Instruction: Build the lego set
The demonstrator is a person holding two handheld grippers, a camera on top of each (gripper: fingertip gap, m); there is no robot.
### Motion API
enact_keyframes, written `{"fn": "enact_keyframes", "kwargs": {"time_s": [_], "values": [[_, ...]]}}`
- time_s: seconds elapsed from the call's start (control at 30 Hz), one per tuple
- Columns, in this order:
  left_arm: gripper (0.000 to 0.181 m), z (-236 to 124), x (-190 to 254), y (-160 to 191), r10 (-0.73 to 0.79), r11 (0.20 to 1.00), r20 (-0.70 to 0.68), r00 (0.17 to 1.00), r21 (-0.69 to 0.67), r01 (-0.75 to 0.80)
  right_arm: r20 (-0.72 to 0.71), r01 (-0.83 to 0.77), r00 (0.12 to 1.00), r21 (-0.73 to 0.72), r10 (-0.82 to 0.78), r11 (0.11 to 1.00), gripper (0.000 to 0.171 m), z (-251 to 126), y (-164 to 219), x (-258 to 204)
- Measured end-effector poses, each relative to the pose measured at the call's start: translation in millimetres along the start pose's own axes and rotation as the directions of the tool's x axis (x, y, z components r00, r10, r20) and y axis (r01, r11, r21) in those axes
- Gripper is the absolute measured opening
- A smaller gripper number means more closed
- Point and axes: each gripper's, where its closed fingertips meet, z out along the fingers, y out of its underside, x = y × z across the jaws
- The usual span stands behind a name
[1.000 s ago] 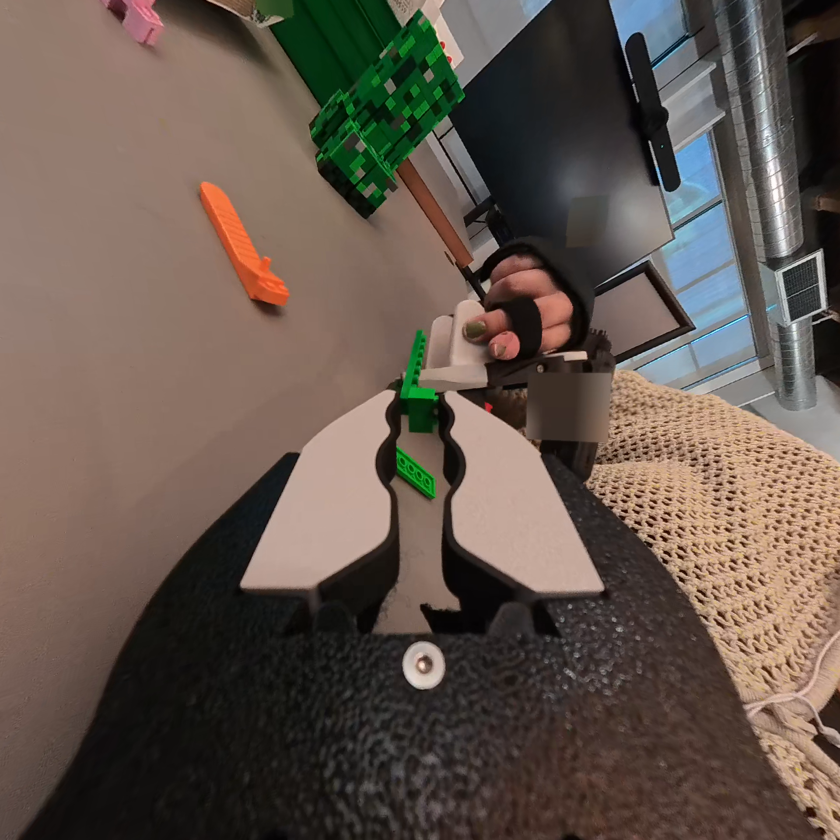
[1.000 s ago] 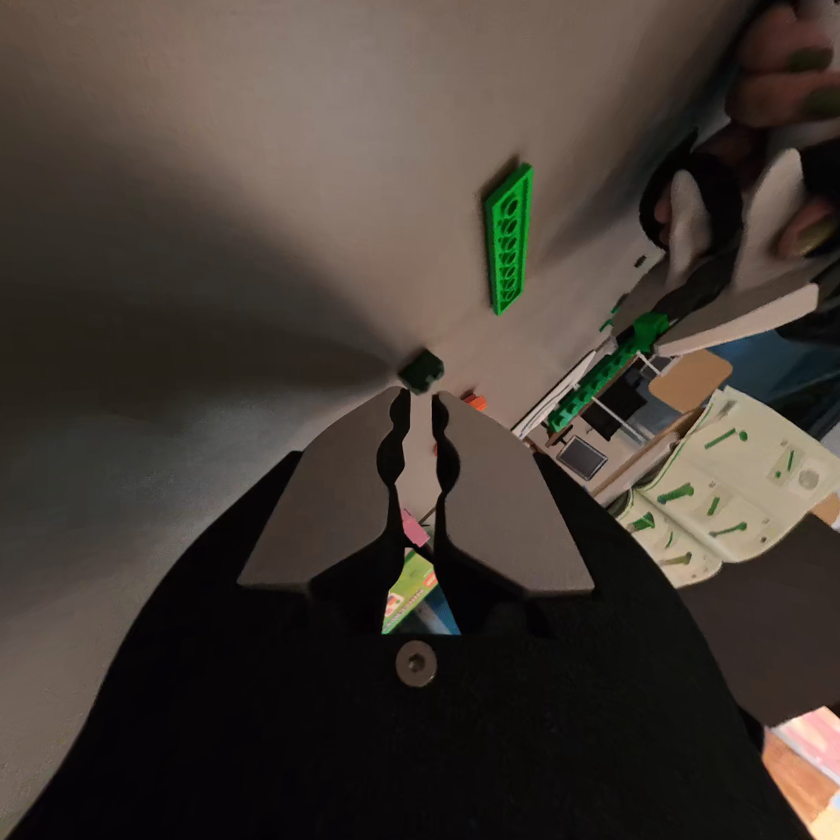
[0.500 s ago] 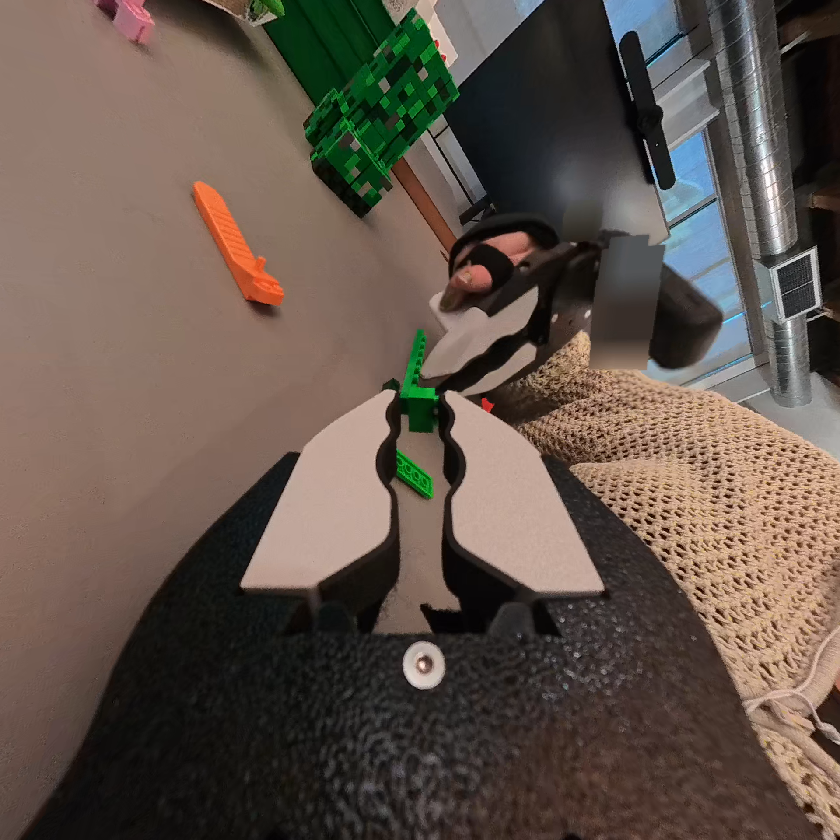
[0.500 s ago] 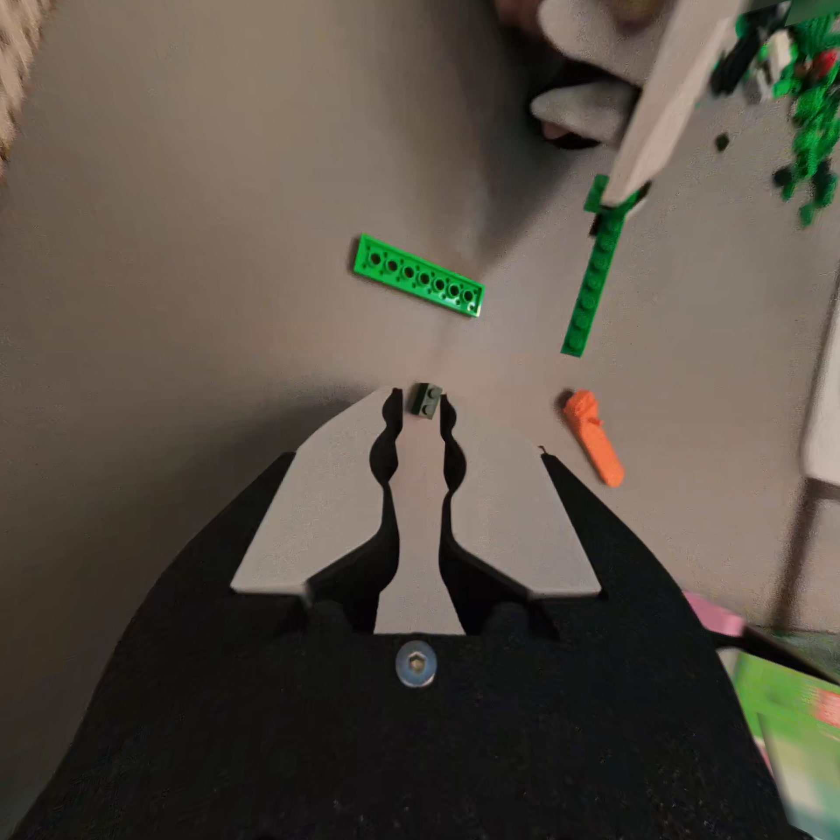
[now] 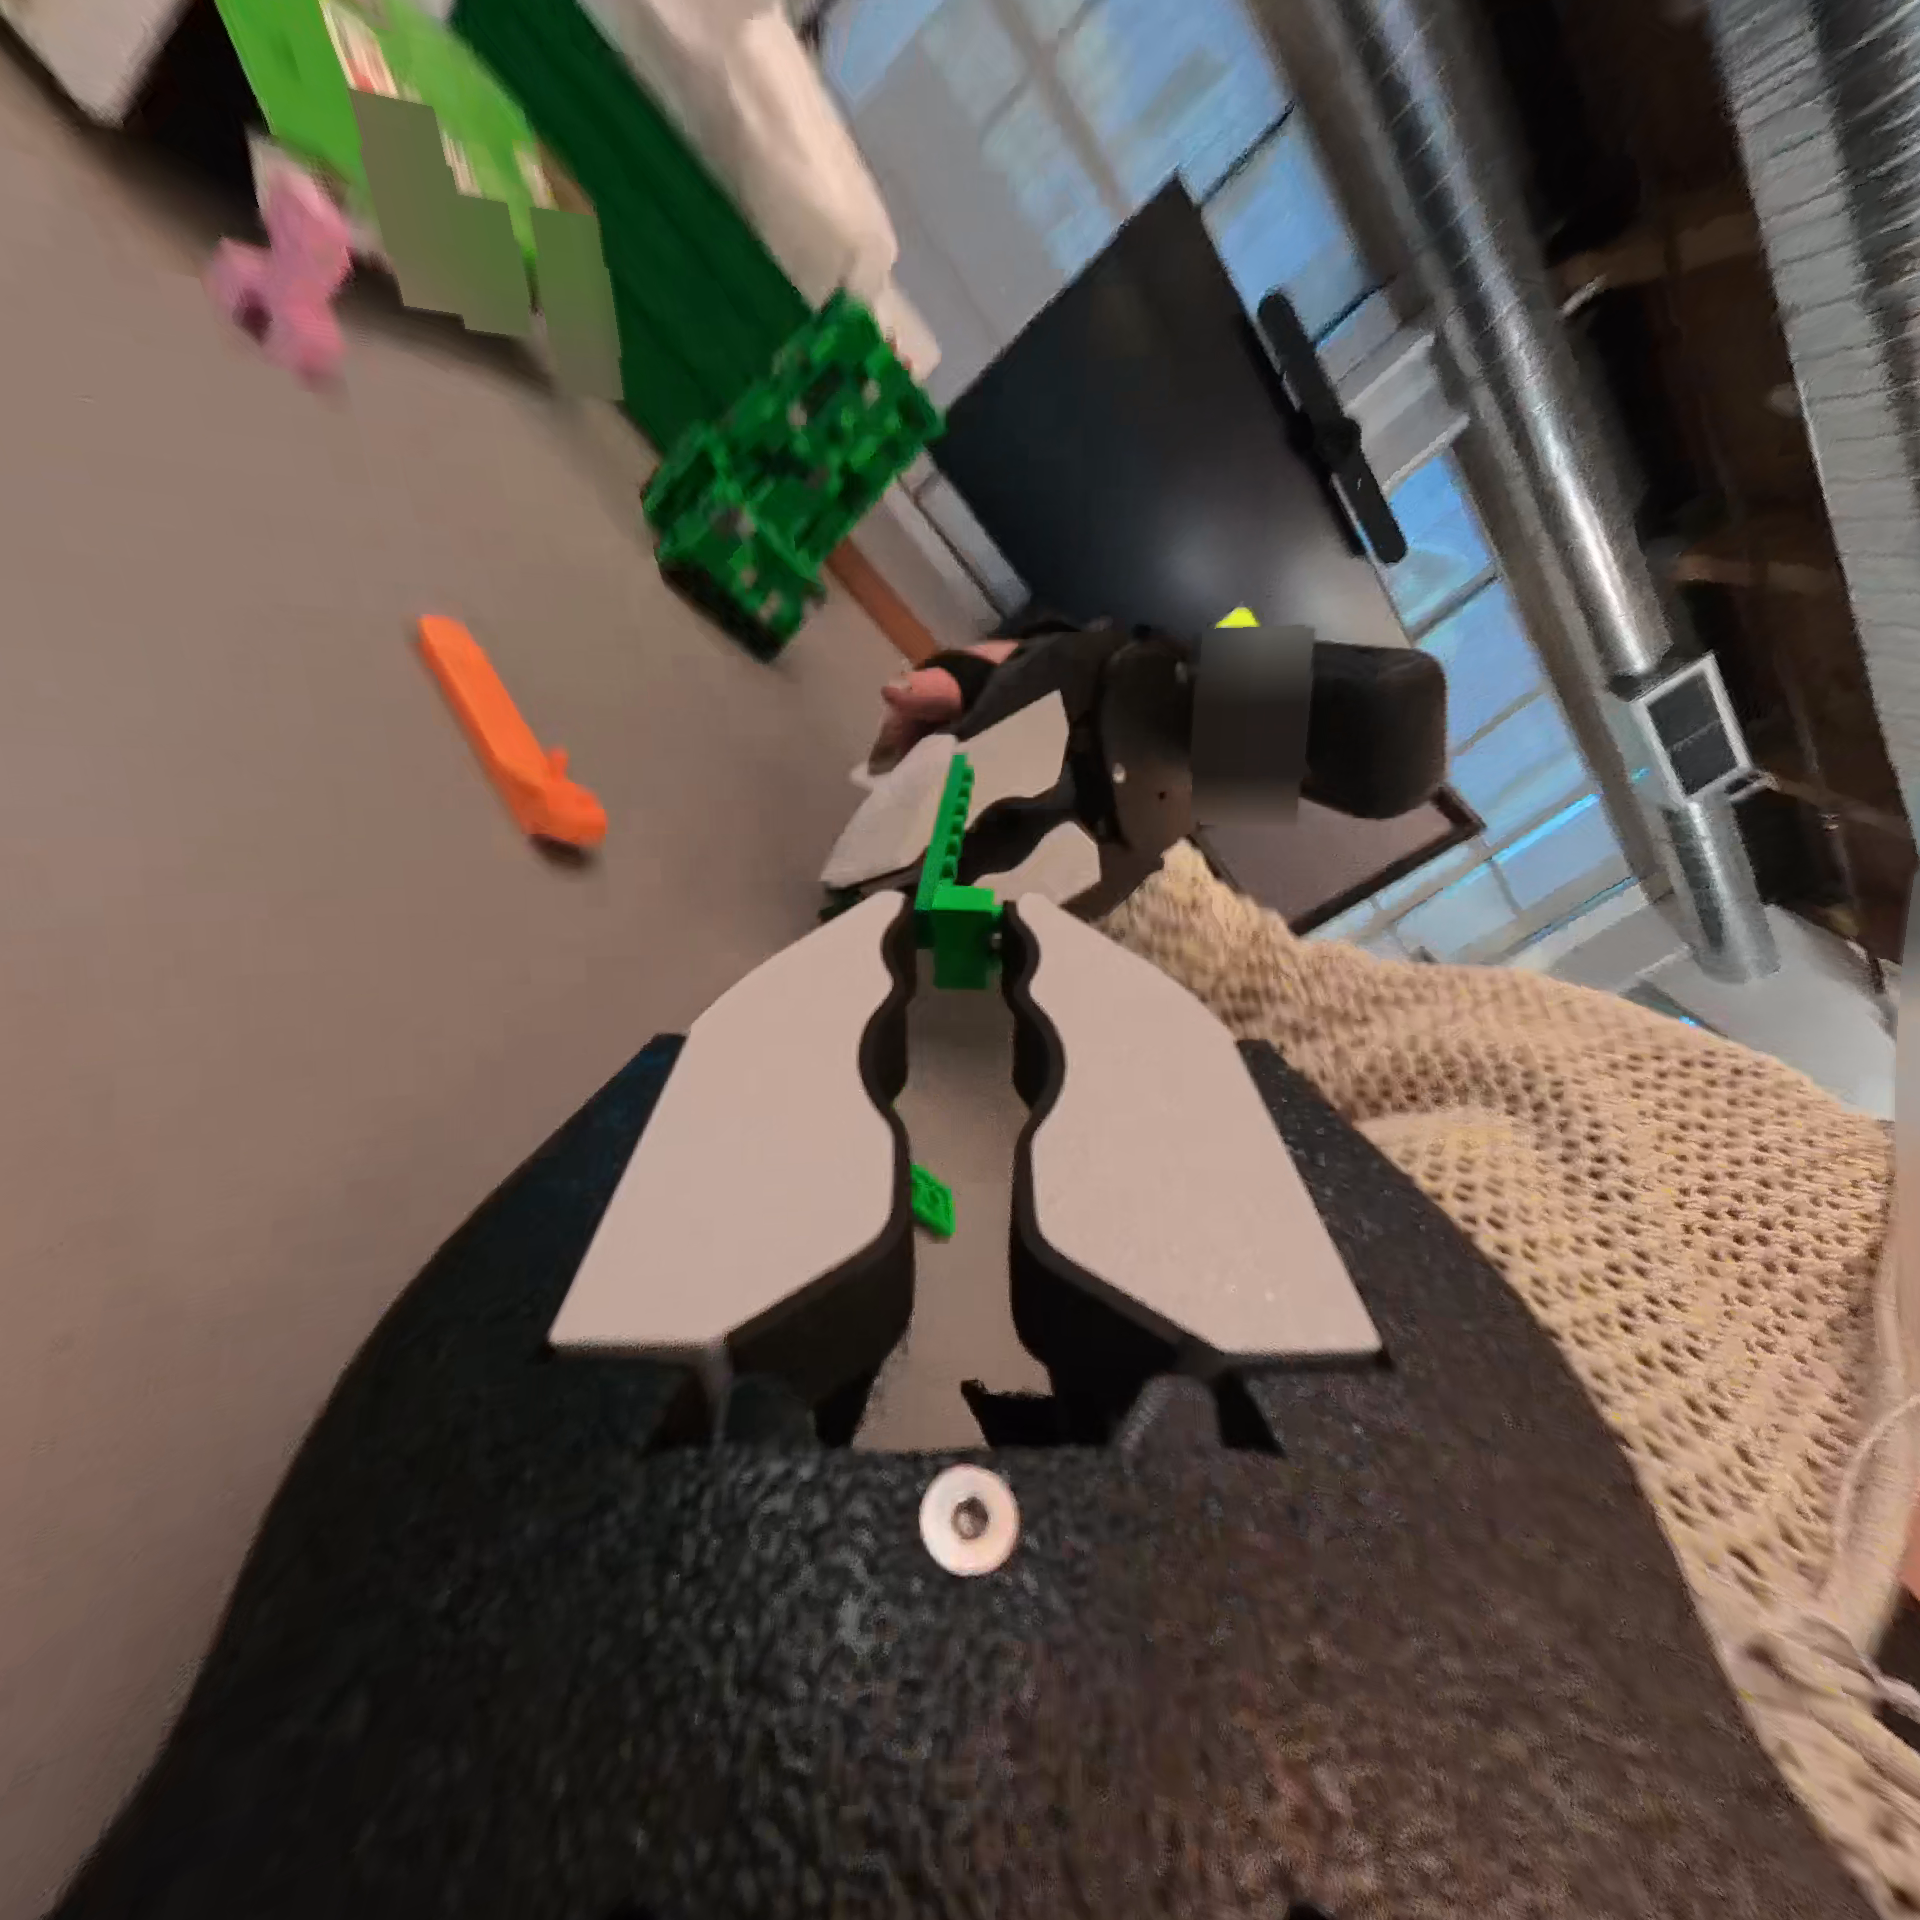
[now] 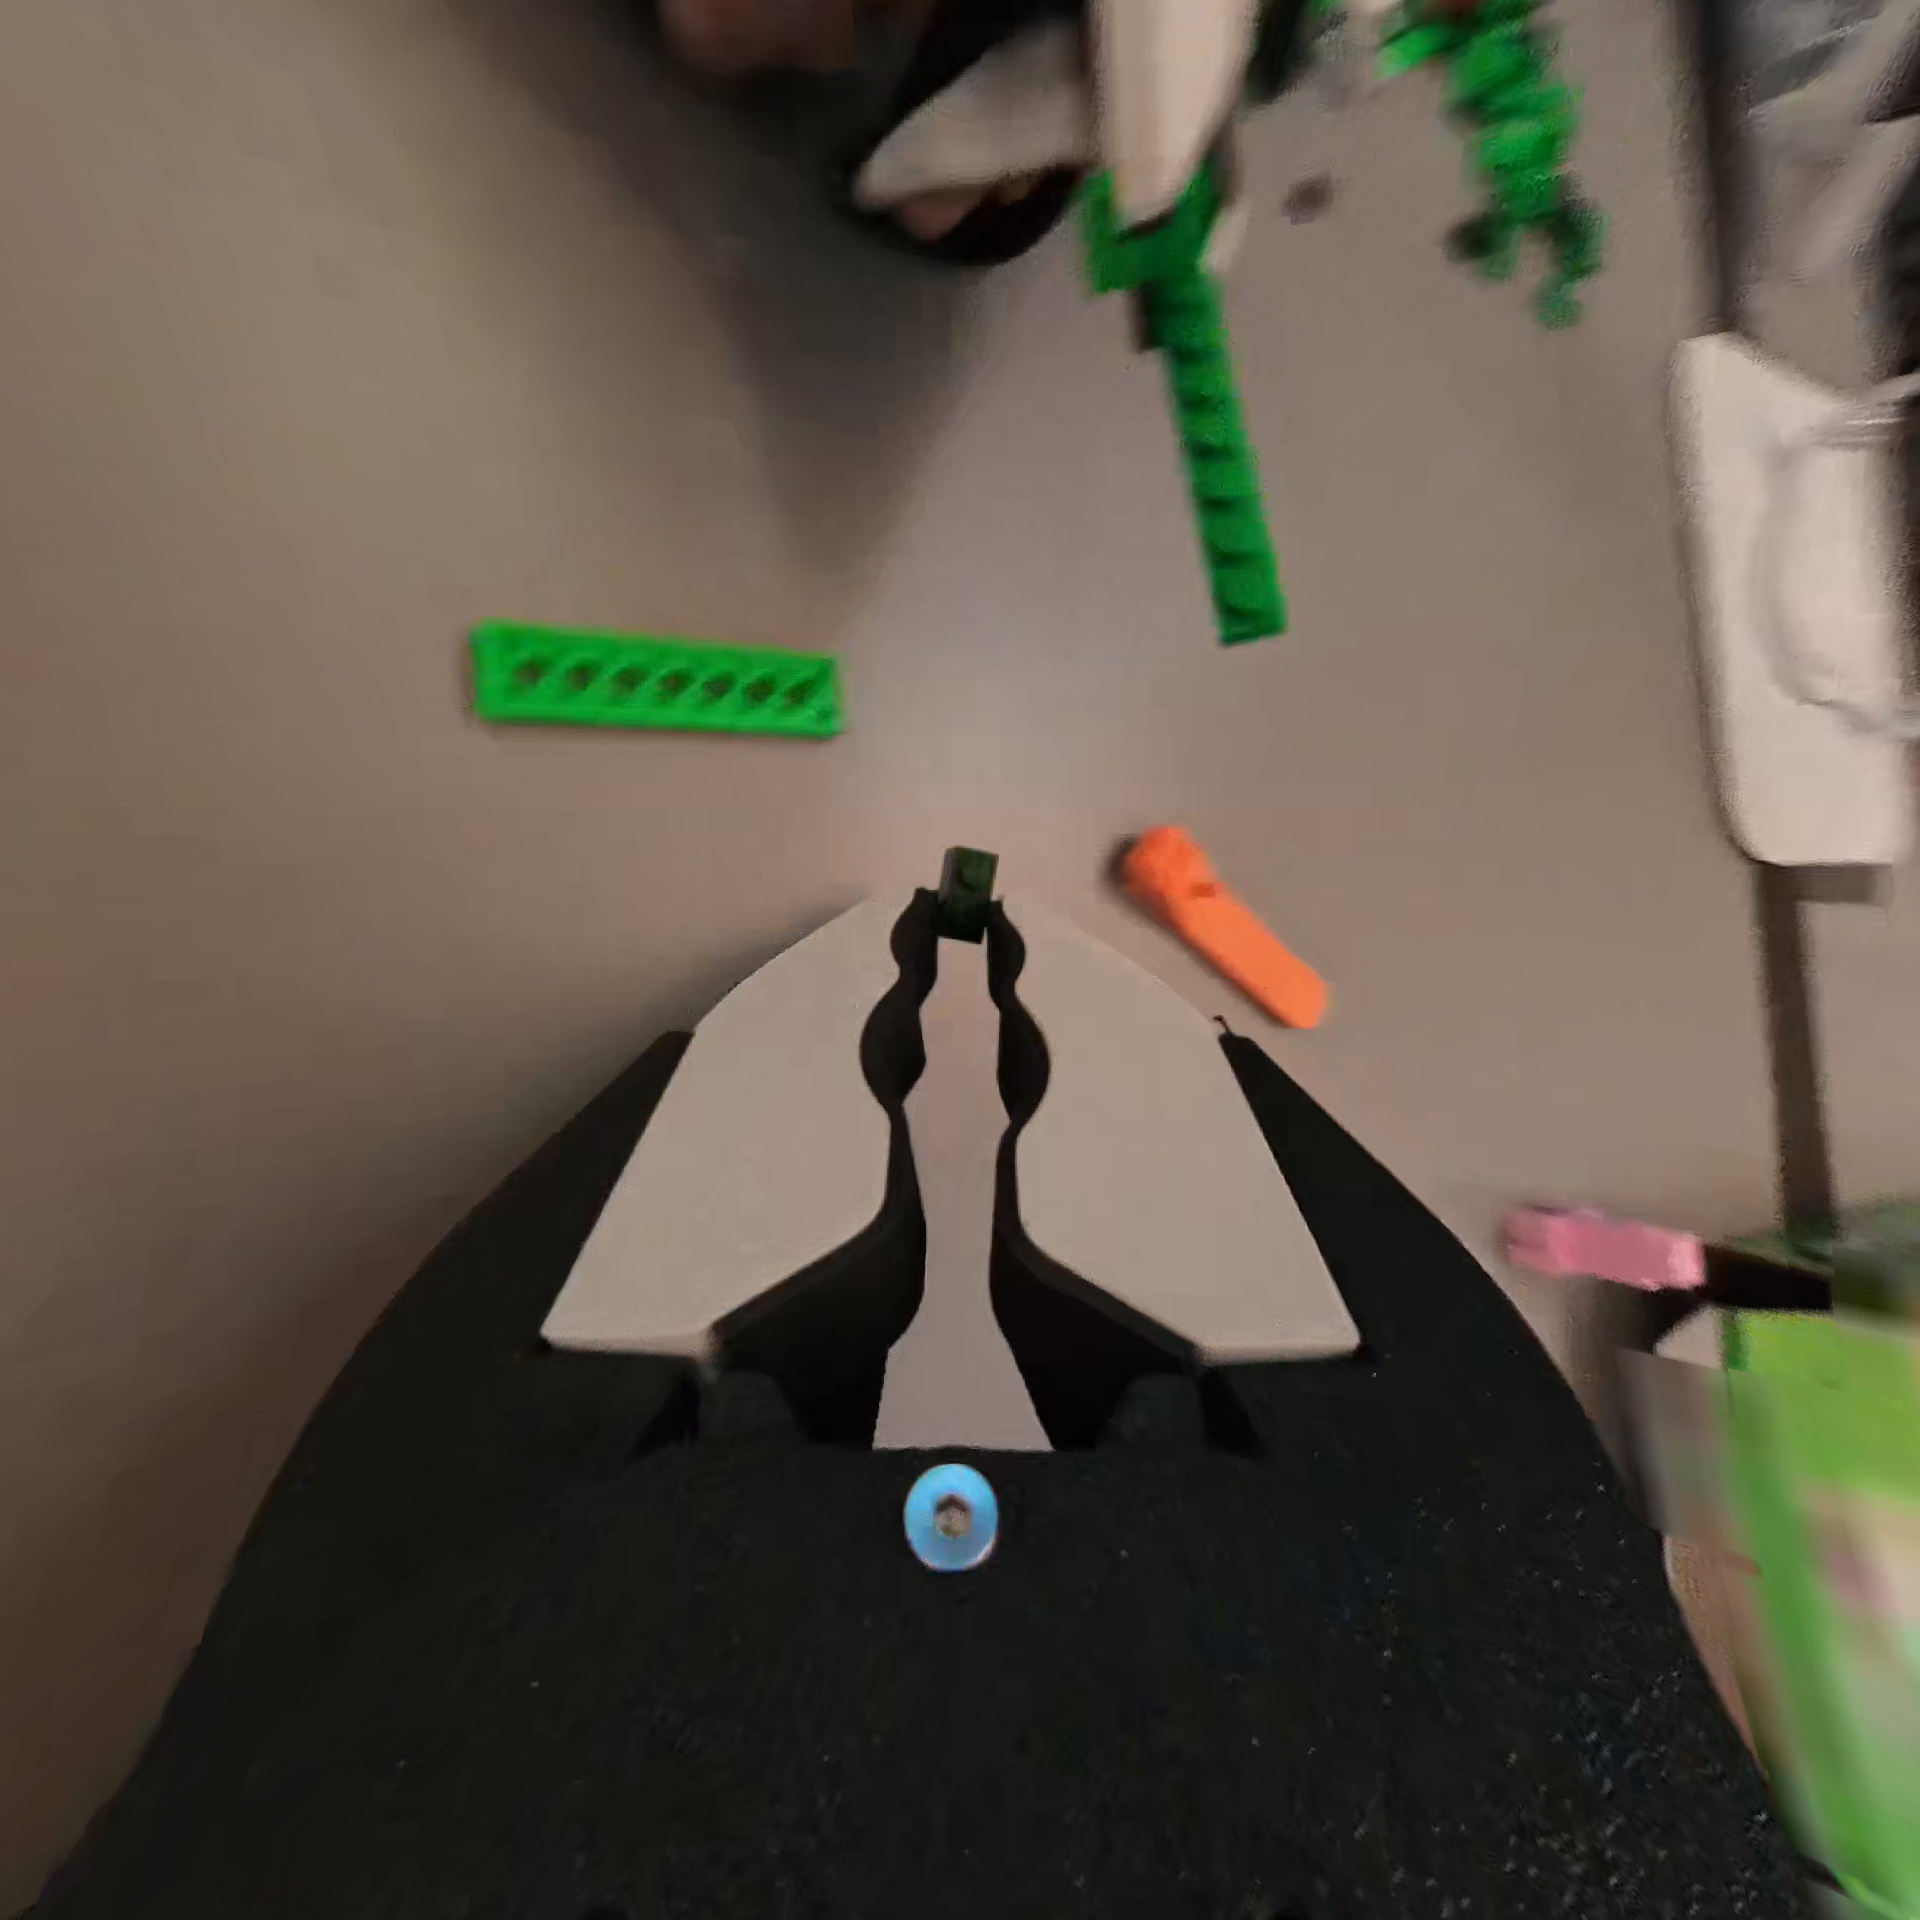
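The left gripper (image 5: 958,925) has its fingers closed on one long green brick strip (image 5: 951,831), which sticks out past the tips above the counter (image 5: 260,831). The right gripper (image 6: 961,914) pinches one small dark green brick (image 6: 966,891) at its fingertips. One flat green plate (image 6: 657,682) lies far left; one orange tool (image 6: 1221,925) lies just right.

Black textured tongs (image 5: 958,914) with grey fingers (image 5: 748,1132); cream knit sleeve (image 5: 1621,1247)

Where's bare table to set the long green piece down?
Free: the grey table left of and below the flat green plate. Crowded: right of the right claw, by the orange brick separator, pink piece and green model.
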Motion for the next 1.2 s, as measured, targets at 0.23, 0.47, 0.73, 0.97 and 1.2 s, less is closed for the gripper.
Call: {"fn": "enact_keyframes", "kwargs": {"time_s": [0.23, 0.47, 0.73, 0.97, 1.2], "values": [[0.015, -8.5, 11.0, -32.4, 0.289, 0.912, 0.153, 0.945, 0.256, -0.321, -0.461, -0.069, 0.847, 0.399, 0.265, 0.914, 0.009, -29.9, -49.2, 59.9], [0.015, -11.4, 8.6, -39.3, 0.377, 0.837, 0.316, 0.871, 0.286, -0.466, -0.573, 0.024, 0.751, 0.522, 0.329, 0.853, 0.008, -39.1, -63.4, 61.0], [0.015, 4.1, -2.1, -45.5, 0.440, 0.782, 0.451, 0.776, 0.232, -0.578, -0.571, -0.016, 0.701, 0.587, 0.428, 0.809, 0.009, -33.0, -52.0, 79.2], [0.015, 11.2, -27.4, -62.5, 0.393, 0.803, 0.523, 0.756, 0.207, -0.560, -0.557, -0.083, 0.676, 0.592, 0.482, 0.801, 0.009, -34.5, -25.1, 100.6], [0.015, 28.6, -18.4, -68.1, 0.475, 0.740, 0.483, 0.735, 0.232, -0.631, -0.529, -0.001, 0.689, 0.683, 0.495, 0.731, 0.008, -46.4, -34.8, 103.0]]}}
